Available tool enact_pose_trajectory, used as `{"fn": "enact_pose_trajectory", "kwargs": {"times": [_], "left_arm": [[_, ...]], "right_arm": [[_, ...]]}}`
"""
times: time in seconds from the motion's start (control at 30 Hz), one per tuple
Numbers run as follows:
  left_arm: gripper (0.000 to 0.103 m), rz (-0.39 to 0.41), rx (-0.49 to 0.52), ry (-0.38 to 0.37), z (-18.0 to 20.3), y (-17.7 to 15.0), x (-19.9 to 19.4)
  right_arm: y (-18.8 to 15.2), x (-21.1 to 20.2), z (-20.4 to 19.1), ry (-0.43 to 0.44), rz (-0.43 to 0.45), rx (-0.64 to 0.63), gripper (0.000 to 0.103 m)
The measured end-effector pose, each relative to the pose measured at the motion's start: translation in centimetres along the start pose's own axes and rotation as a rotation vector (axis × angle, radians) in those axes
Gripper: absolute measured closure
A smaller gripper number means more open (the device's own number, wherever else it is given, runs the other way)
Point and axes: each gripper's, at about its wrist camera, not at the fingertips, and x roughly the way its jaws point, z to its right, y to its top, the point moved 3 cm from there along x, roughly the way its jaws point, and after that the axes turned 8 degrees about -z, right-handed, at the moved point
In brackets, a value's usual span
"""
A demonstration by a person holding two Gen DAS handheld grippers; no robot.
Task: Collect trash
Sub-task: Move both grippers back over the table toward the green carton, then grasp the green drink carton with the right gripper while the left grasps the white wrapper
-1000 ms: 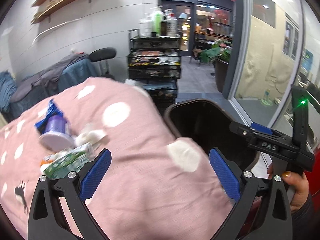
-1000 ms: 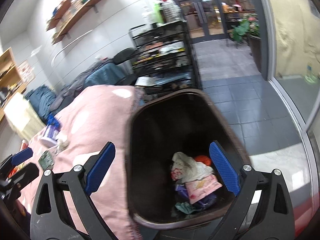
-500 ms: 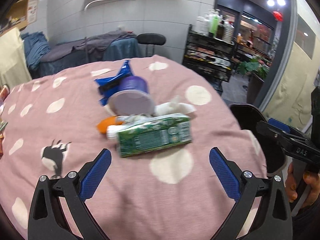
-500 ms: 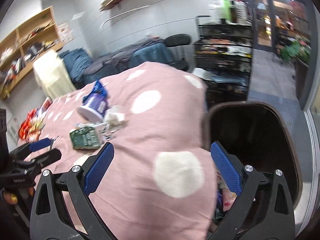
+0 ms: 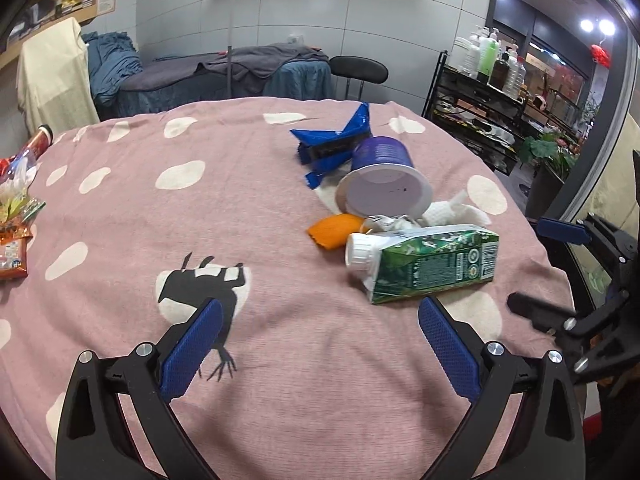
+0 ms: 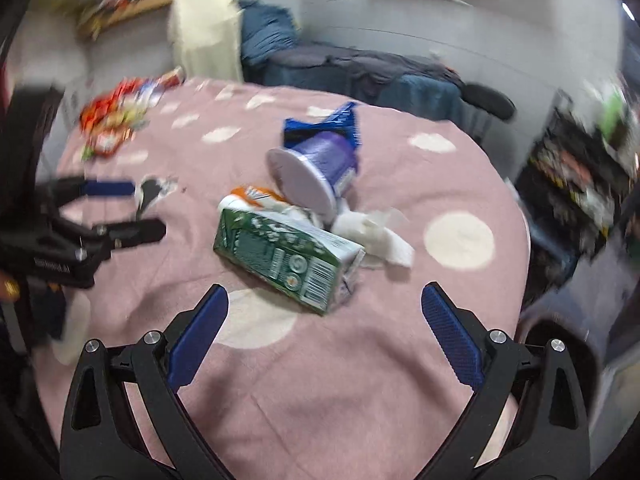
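Observation:
A heap of trash lies on the pink spotted tablecloth [image 5: 248,208]: a green drink carton [image 5: 430,266] on its side, a purple cup [image 5: 384,182] tipped over, a blue wrapper [image 5: 336,144], an orange scrap [image 5: 334,230] and crumpled white tissue [image 5: 460,212]. My left gripper [image 5: 320,350] hovers open just short of the carton, which sits ahead and to the right. In the right wrist view the carton [image 6: 286,254] lies just ahead of my open right gripper [image 6: 322,334], with the cup [image 6: 316,170] and tissue [image 6: 374,234] behind it. Both hold nothing.
Snack packets [image 5: 12,216] lie at the table's left edge. The dark bin rim [image 6: 560,332] shows low at the right of the table. A black shelf cart [image 5: 480,92], a stool [image 5: 358,68] and a covered bed [image 5: 224,68] stand beyond the table.
Both grippers have swung left from the bin toward the table. The trash heap now sits centred and closer in both views. Both stay open and empty.

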Motion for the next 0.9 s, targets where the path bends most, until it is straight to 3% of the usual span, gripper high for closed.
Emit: {"fn": "enact_pose_trajectory", "kwargs": {"times": [0.1,0.27,0.43,0.63,0.73,0.9], "left_arm": [[0.006,-0.014,-0.014,-0.015,-0.7,0.0,0.5],[0.006,-0.025,-0.038,-0.061,-1.4,-0.1,0.7],[0.006,-0.040,-0.057,-0.106,-1.8,-0.1,1.0],[0.006,-0.063,-0.070,-0.149,-2.2,0.2,1.4],[0.006,-0.057,-0.045,-0.129,-1.9,0.6,1.5],[0.006,-0.047,-0.019,-0.098,-1.7,1.4,1.7]], "right_arm": [[1.0,1.8,-2.4,-0.104,-0.041,-0.207,0.009],[2.2,5.0,-3.1,-0.167,-0.125,-0.348,0.015],[3.0,6.7,-3.2,-0.138,-0.162,-0.395,0.027],[2.6,5.6,-4.2,-0.142,-0.105,-0.441,0.040],[2.3,3.9,-4.4,-0.110,-0.070,-0.416,0.047],[1.6,1.4,-4.1,-0.045,-0.023,-0.339,0.047]]}}
